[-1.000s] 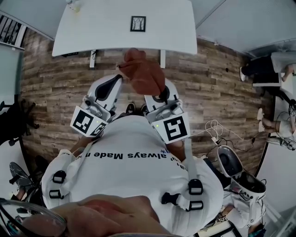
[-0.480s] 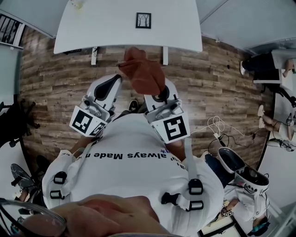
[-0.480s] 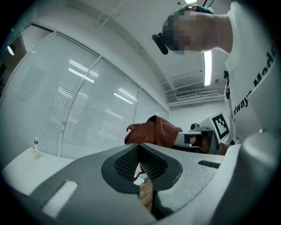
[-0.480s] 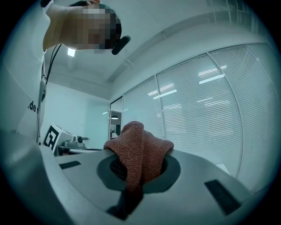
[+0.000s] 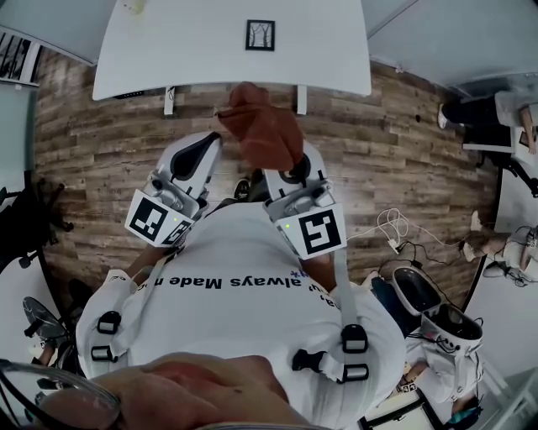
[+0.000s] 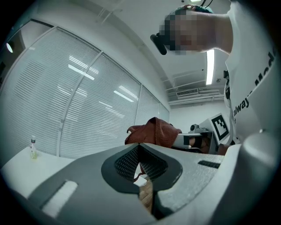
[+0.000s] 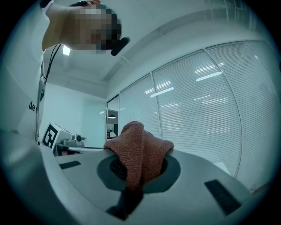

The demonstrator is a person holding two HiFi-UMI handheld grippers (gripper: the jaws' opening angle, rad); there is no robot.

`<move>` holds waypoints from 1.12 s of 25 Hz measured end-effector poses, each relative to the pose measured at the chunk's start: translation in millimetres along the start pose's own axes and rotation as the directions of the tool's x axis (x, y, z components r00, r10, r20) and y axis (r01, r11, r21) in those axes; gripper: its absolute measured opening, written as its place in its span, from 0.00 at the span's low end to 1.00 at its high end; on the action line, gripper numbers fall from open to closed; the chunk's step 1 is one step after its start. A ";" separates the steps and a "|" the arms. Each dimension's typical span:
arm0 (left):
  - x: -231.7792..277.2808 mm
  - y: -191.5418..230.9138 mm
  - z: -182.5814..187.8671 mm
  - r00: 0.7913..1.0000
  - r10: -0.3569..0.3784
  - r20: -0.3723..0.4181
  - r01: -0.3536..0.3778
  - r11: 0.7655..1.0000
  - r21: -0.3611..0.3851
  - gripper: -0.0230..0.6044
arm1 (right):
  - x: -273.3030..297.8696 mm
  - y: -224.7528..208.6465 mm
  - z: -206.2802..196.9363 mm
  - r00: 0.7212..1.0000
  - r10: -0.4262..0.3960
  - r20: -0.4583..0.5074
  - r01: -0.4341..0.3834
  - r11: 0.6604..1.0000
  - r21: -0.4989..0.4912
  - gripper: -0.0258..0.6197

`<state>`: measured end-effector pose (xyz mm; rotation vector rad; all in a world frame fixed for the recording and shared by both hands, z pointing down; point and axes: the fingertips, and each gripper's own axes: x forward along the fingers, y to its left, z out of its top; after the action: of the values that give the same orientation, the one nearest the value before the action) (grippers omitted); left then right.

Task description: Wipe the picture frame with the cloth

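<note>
The right gripper [image 7: 139, 172] has its jaws pinching the cloth [image 7: 138, 147], whose rust-brown knit rises in a bunched fold above the tips and hangs down between them. The left gripper [image 6: 139, 165] has its jaws pressed together with nothing in them. Both are held close to the person's chest, side by side, with the cloth between them and the surface [image 5: 185, 50].

The picture frame [image 5: 261, 34] sits on that white surface, past a strip of wooden floor and well apart from both grippers. I cannot tell whether it lies flat or leans.

The cloth looks soft, light and limp, so it should drape wherever it is not gripped. The present pinch near its middle leaves loose folds to wipe with. The frame looks small, stiff and light, probably glazed, and likely to skid under a wipe. The empty left jaws could steady it by an outer edge, clear of the face.

There is one cloth, one frame, two grippers, and one small bottle [image 5: 134, 7] at the far left of the surface.
</note>
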<state>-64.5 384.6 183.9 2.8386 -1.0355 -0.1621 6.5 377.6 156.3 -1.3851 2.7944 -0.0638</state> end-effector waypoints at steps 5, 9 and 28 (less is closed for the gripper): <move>42.4 24.3 2.7 1.000 0.005 -0.003 -0.005 1.000 0.002 0.04 | 26.4 -40.9 2.6 1.000 0.004 -0.001 -0.004 1.000 -0.004 0.07; 89.4 34.2 5.0 1.000 0.003 -0.007 -0.003 1.000 0.010 0.04 | 39.6 -87.4 8.7 1.000 0.004 0.005 -0.004 1.000 -0.012 0.07; 233.2 70.6 13.0 0.994 0.112 0.007 -0.113 0.992 0.052 0.04 | 75.7 -238.3 11.9 0.998 0.063 0.004 -0.063 0.998 -0.005 0.07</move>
<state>66.3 179.3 167.1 2.8174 -1.2145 -0.1320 150.5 172.9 155.4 -1.2959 2.8337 -0.0525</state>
